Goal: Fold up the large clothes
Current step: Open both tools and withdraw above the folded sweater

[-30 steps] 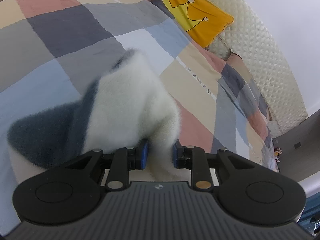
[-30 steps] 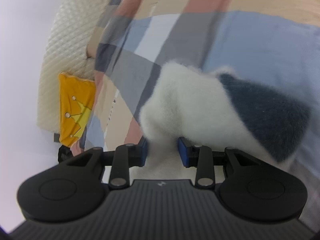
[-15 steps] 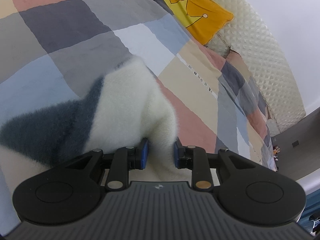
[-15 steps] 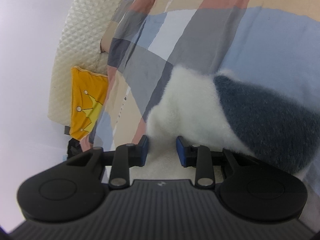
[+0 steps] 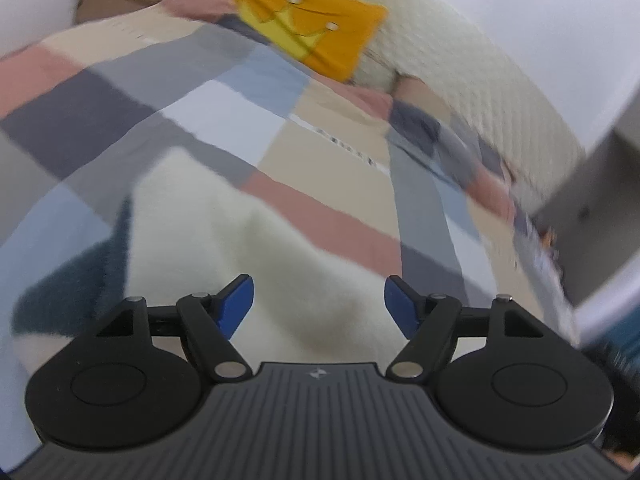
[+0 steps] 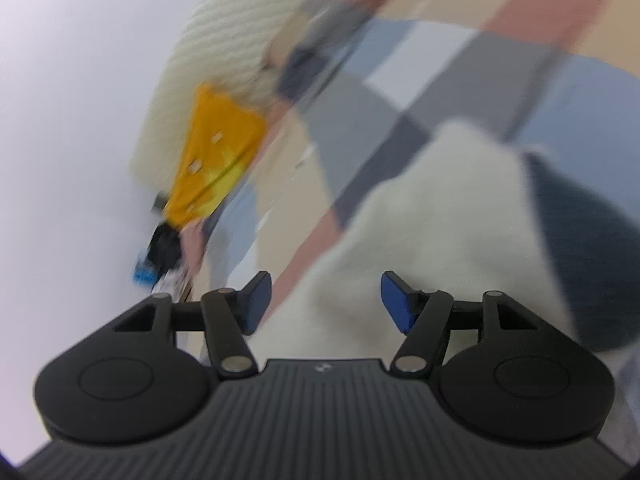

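A fluffy cream garment [image 5: 224, 240] with a dark blue-grey patch [image 5: 68, 280] lies on the patchwork bedspread [image 5: 132, 92]. My left gripper [image 5: 319, 304] hovers just above its near edge, jaws opening wide, blue pads [image 5: 236, 304] clear of the fleece. In the right wrist view the same garment [image 6: 432, 216] lies flat with its dark patch [image 6: 584, 248] at the right. My right gripper [image 6: 326, 300] is above its near edge, jaws also opening, pads [image 6: 394, 304] not pressing on the cloth. Both views are motion-blurred.
An orange pillow with a yellow crown [image 5: 308, 28] leans on the quilted cream headboard [image 5: 480, 80] at the far end of the bed. A dark cabinet [image 5: 592, 208] stands beyond the bed's right side. Small dark and blue items [image 6: 160, 252] sit past the bed edge.
Both grippers let go of the cream garment: their jaws went from shut on a bunched fold to wide apart. The fleece dropped flat on the bed, and both grippers rolled and lifted a little.
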`<state>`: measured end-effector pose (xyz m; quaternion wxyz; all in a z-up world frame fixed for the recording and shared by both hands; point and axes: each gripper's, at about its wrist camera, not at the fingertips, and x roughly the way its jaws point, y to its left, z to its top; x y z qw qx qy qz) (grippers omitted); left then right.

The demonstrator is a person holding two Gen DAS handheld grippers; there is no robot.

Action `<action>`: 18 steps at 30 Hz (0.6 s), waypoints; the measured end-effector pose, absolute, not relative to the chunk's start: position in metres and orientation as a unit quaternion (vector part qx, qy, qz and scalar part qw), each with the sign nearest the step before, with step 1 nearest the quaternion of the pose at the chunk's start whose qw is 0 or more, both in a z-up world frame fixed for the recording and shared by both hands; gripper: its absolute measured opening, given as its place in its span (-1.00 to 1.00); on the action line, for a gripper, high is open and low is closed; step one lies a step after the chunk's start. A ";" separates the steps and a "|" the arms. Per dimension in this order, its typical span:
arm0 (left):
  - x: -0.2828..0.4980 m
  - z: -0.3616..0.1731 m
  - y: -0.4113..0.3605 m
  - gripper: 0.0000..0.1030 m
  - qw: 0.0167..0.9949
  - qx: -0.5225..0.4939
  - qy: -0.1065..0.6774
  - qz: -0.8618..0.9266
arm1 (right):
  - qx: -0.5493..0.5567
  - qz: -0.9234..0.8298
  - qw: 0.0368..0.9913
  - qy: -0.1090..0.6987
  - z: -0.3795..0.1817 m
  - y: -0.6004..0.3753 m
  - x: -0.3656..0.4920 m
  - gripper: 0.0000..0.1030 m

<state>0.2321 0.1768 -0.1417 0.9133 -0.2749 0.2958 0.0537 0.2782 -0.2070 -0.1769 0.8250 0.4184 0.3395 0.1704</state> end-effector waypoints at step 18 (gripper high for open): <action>0.277 -0.163 0.142 0.55 0.937 -0.135 0.318 0.058 | 0.008 0.196 0.926 0.324 -0.156 -0.138 0.283 0.32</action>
